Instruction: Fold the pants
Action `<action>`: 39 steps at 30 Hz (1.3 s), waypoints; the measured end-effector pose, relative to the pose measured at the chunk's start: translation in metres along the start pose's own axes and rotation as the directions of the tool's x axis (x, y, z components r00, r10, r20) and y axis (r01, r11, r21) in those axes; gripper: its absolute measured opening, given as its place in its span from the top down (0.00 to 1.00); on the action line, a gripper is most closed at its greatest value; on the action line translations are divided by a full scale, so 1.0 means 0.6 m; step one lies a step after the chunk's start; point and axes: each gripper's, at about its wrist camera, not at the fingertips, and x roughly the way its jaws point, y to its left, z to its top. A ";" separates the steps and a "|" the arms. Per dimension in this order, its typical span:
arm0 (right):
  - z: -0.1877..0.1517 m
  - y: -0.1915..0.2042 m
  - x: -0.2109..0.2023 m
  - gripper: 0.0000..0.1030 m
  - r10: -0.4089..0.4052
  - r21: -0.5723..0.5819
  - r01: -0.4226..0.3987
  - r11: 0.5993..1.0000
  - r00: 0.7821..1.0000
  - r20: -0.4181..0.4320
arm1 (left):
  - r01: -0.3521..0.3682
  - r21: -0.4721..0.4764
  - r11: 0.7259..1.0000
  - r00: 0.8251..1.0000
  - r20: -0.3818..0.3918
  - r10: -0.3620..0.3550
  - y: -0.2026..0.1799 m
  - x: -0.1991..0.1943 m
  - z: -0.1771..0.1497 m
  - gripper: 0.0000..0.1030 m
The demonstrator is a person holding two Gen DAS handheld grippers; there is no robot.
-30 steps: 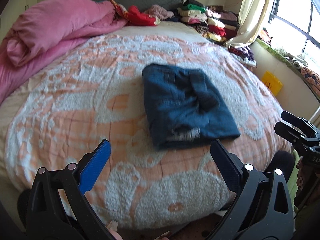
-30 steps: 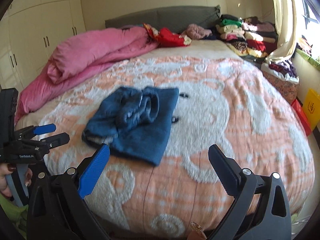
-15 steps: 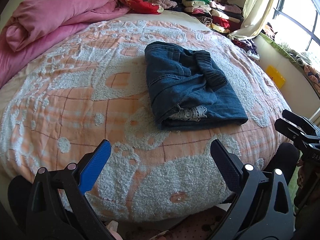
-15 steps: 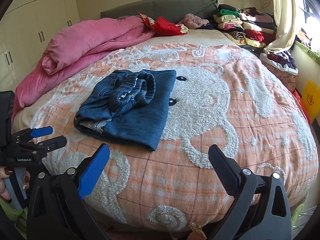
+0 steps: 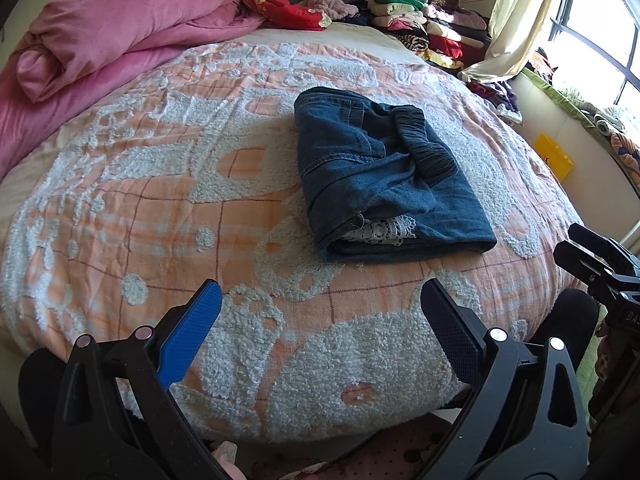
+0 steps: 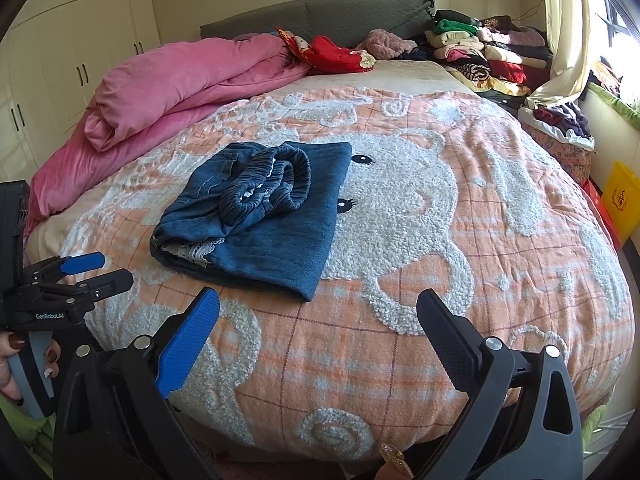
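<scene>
The left black two-finger gripper with one blue pad is held low, its jaws spread wide and gripping nothing. The right black two-finger gripper with one blue pad is likewise spread and empty. A hand with dark-painted nails wraps the left tool's grey handle, apparently near the trigger.

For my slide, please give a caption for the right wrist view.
Folded denim pants lie on the bed; both open hand-held grippers hover apart from them.
</scene>
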 end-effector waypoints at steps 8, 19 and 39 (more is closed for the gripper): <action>-0.001 -0.004 -0.005 0.04 -0.006 0.011 0.006 1.000 1.000 0.002 | -0.007 -0.002 1.000 1.000 0.000 0.007 0.001 -0.004 0.003 0.09; -0.001 -0.004 -0.006 0.04 -0.007 0.011 0.007 1.000 1.000 0.003 | -0.012 -0.004 1.000 1.000 -0.004 0.012 0.003 -0.006 0.002 0.09; -0.004 -0.010 -0.010 0.04 -0.024 0.028 0.024 0.999 1.000 0.001 | -0.017 -0.004 1.000 1.000 -0.018 0.017 0.002 -0.007 0.002 0.09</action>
